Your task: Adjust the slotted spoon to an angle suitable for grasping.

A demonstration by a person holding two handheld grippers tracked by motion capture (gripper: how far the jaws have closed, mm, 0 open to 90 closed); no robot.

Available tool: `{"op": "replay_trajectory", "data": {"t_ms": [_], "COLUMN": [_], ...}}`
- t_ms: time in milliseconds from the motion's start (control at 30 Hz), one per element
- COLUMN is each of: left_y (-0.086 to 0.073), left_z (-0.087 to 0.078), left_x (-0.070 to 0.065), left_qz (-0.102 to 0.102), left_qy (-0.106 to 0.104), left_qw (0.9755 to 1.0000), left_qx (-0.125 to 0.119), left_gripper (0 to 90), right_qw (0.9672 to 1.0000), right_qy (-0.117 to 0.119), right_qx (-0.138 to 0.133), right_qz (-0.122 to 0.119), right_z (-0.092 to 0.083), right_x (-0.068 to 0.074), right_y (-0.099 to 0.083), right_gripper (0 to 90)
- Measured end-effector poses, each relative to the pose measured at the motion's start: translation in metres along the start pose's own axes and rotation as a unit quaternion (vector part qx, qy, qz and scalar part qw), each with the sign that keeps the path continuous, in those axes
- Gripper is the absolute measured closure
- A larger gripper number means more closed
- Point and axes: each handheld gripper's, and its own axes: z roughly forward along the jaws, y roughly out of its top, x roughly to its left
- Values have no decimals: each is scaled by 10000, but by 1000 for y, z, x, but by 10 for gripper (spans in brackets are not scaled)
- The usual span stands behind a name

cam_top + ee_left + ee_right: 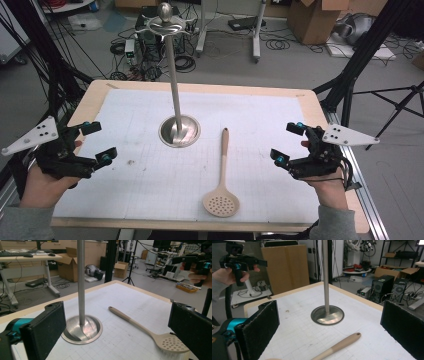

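Note:
A beige slotted spoon (223, 181) lies on the white mat (260, 120), handle pointing away, perforated bowl near the front edge. It also lies in the left gripper view as the spoon (140, 326), and its handle (339, 346) crosses the right gripper view. A tall steel stand (176, 100) with a round base and hooked top rises at the mat's middle. My left gripper (98, 142) hovers at the left side, open and empty. At the right side my right gripper (288, 143) is open and empty too, well right of the spoon.
The wooden table (95, 95) carries the mat. Behind it the floor holds cables, a computer tower (150, 35), cardboard boxes (320, 17) and tripod legs (350, 80). The stand's pole (80, 282) rises between the left jaws' view; its base (327, 315) sits ahead of the right jaws.

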Motion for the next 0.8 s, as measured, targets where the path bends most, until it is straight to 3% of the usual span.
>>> {"op": "replay_trajectory", "data": {"t_ms": [300,633,700,800], "left_y": [0,0,0,-1], "left_z": [-1,-2,-3,-4], "left_x": [0,0,0,0], "left_qz": [-2,-23,-6,-8], "left_qy": [16,21,22,30], "left_qw": [10000,10000,10000,10000], "left_qx": [-2,-23,-7,-18], "left_gripper": [18,18,18,18], "right_qw": [9998,9982,9975,9969], "right_qy": [5,236,300,328], "right_qx": [178,548,629,706], "right_qz": [-16,100,119,102], "right_z": [12,33,37,43], "right_x": [1,1,1,2], "right_y": [-4,-15,-17,-20], "right_gripper": [9,80,147,165]}}
